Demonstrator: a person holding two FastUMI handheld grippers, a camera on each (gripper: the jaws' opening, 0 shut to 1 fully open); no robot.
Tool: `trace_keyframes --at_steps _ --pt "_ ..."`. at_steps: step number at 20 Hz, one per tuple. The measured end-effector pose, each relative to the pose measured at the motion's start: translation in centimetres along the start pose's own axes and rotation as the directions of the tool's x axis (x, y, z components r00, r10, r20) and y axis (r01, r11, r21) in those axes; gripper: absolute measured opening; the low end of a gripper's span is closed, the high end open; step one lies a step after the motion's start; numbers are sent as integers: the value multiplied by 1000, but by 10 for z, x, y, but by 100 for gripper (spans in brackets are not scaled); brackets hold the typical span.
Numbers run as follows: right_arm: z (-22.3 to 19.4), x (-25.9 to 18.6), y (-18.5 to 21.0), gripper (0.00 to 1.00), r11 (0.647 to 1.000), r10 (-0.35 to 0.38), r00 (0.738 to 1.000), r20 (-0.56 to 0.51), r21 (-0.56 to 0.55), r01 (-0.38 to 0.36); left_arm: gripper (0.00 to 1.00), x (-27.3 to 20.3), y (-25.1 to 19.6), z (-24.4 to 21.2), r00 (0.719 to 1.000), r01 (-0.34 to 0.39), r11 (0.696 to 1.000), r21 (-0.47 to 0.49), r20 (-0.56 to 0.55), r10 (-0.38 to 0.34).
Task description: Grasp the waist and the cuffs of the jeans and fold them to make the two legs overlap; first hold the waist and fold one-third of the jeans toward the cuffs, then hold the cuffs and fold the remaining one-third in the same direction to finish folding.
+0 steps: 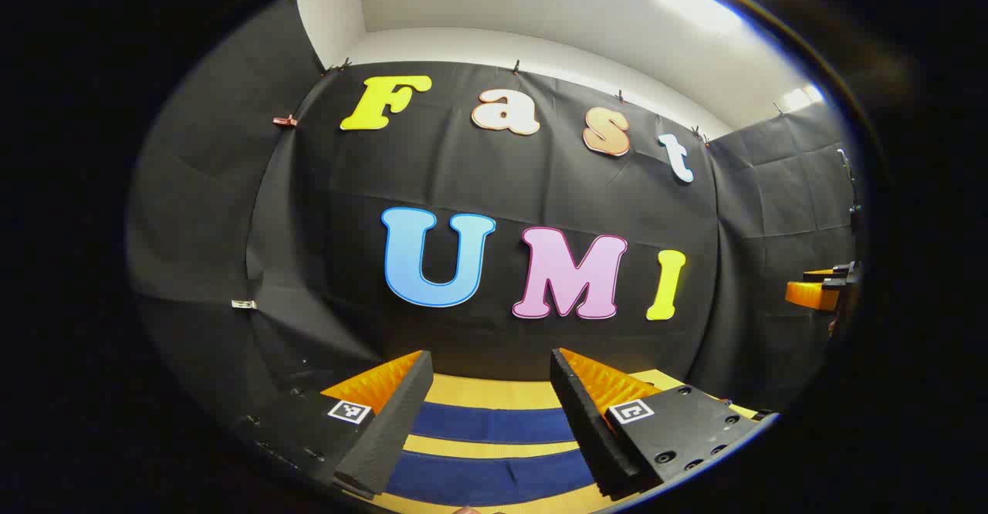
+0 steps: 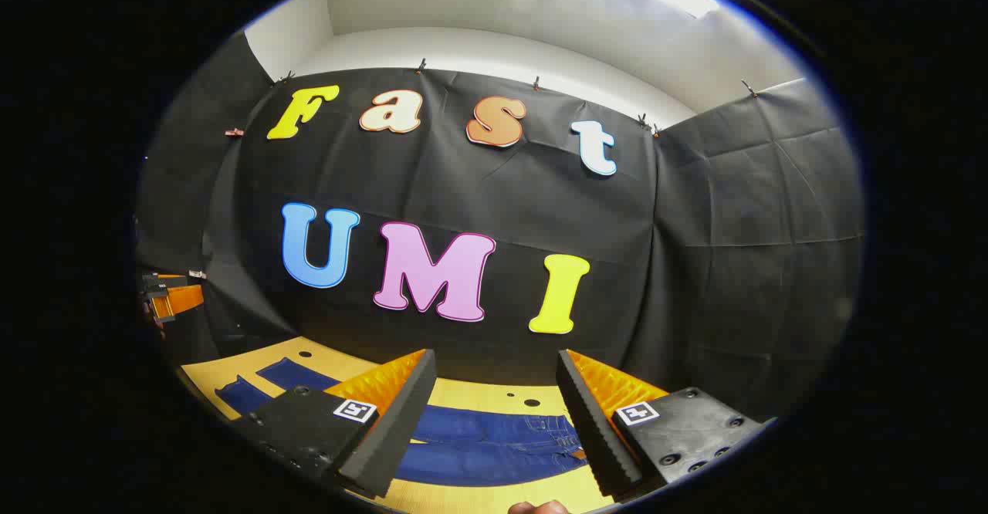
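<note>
Table: yellow wooden table (image 2: 478,394) carrying the garment, below both grippers.
Jeans: dark blue denim jeans (image 2: 494,441) lie flat, both legs spread side by side, not yet overlapped; long axis runs left to right.
Waist end: in the right gripper view, the waist lies between and beneath the right gripper (image 2: 494,414), so that hand looks nearer it.
Leg end: the left gripper (image 1: 490,414) hangs above the two legs (image 1: 494,452).
Fingers: both pairs apart, holding nothing, above the denim.
</note>
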State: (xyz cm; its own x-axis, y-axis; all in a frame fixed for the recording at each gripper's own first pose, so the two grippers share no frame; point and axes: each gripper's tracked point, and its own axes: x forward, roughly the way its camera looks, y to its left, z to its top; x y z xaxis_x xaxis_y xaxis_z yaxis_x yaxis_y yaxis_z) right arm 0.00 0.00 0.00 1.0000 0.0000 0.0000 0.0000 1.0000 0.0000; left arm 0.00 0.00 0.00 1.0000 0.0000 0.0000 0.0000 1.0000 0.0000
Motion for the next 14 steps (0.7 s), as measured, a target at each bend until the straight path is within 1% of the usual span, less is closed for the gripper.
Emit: trace_keyframes --at_steps 1,2,3,4,6,7,9,10,11,12,13,14 --pt "0 -1 1 96 1000 -1 1000 -2 1 1 96 2 -2 0 1000 6 1000 -5 2 -6" --pt "-1 -1 1 96 1000 -1 1000 -4 1 1 92 3 -3 1 1000 10 1000 -12 1 -10" --pt "-1 -1 2 96 1000 1 1000 -7 1 -1 92 3 -3 -1 1000 12 1000 -18 -4 -12" --pt "-1 -1 3 96 1000 4 1000 -8 -2 -4 96 3 -3 -2 1000 15 1000 -20 -10 -15" --pt "-1 2 3 96 1000 5 1000 -10 -10 -5 96 5 -5 -5 1000 23 1000 -16 -20 -23" --pt "-2 3 4 96 1000 7 1000 -14 -9 -7 92 5 -5 -6 999 30 999 -12 -27 -30" --pt "0 6 4 96 1000 10 1000 -23 -4 -10 92 9 -9 -8 998 47 999 -1 -41 -47" --pt "0 8 2 96 1000 9 1000 -24 -2 -9 96 12 -11 -7 998 55 998 4 -43 -54" --pt "2 11 1 96 1000 7 1000 -25 -2 -7 96 14 -13 -4 997 64 998 7 -42 -64" --pt "2 14 0 94 1000 5 1000 -29 -1 -5 92 17 -15 0 997 73 997 11 -38 -73" --pt "4 16 -1 96 1000 3 1000 -30 -1 -3 96 20 -18 4 996 82 996 16 -31 -82" --pt "6 19 -2 96 1000 -2 1000 -28 -1 2 96 23 -21 9 996 92 996 21 -24 -91"
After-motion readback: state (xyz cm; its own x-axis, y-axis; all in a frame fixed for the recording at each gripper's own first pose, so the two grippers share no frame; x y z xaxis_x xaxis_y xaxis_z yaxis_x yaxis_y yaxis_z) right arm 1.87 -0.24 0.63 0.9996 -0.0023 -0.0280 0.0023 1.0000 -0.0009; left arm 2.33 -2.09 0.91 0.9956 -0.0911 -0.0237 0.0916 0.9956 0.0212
